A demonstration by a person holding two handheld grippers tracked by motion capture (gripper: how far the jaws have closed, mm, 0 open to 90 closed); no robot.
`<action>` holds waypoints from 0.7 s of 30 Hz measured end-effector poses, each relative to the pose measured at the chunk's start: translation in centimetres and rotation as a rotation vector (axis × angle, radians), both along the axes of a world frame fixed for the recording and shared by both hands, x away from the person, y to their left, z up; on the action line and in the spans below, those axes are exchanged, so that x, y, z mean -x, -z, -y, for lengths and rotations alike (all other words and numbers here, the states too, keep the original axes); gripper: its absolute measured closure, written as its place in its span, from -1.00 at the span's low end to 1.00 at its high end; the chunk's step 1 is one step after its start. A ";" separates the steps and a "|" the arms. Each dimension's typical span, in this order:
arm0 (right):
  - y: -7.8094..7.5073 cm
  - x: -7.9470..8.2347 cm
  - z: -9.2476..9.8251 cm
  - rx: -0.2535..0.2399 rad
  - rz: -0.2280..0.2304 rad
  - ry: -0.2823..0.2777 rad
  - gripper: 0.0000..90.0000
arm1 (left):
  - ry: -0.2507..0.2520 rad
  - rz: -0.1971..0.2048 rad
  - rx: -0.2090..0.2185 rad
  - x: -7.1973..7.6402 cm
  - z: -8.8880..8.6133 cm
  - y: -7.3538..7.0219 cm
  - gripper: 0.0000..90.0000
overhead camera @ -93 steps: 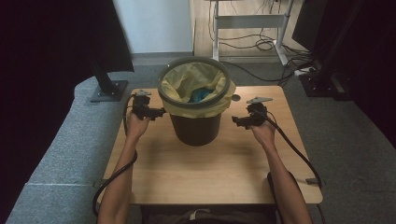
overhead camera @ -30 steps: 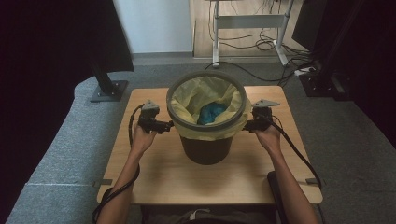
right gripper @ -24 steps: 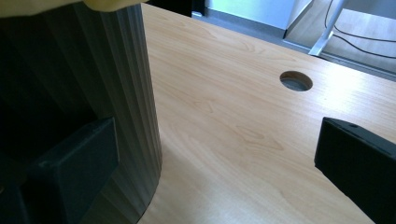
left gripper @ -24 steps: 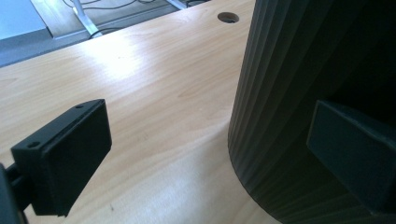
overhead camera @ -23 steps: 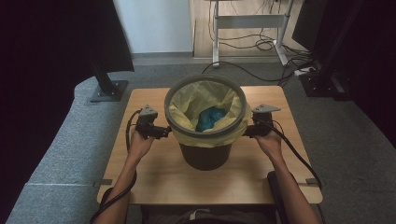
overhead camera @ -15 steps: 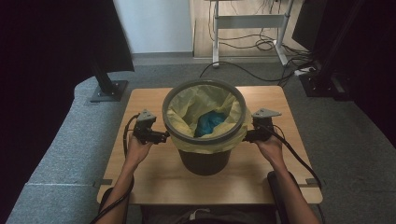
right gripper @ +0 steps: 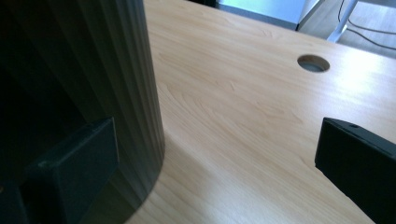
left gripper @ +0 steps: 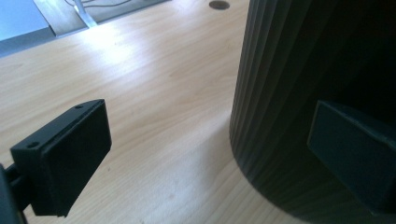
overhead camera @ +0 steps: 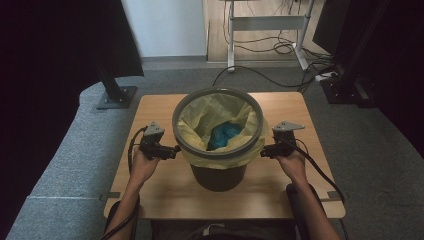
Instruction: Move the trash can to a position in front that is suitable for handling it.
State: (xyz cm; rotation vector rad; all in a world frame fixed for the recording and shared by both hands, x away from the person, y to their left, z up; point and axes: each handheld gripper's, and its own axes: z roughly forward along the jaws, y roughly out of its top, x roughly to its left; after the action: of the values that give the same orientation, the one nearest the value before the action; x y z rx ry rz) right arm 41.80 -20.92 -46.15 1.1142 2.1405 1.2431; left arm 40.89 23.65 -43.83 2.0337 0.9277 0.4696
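Note:
A dark ribbed bin stands near the middle of the wooden table. A grey ring holds a yellow bag over its mouth, and something blue lies inside. My left gripper is at the bin's left side just under the ring, and my right gripper is at its right side. In the left gripper view, the left gripper is open, one jaw before the bin wall. In the right gripper view, the right gripper is open beside the wall.
A round cable hole is cut in the tabletop at the far side. Left of the table stands a black stand base on grey carpet. Behind are a white desk frame and floor cables.
The bin has come from the far part of the table toward the person, with both grippers moving along at its sides.

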 end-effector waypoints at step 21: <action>5.5 0.8 7.5 0.109 -0.129 0.145 -1.00 | -0.070 -0.104 -0.021 0.6 -4.7 6.3 -1.00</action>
State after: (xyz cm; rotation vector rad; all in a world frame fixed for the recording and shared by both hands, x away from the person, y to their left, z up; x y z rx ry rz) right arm 40.97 -28.42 -51.60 1.3086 2.1484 1.0029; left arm 40.31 28.31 -50.09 2.0655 1.0631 0.4161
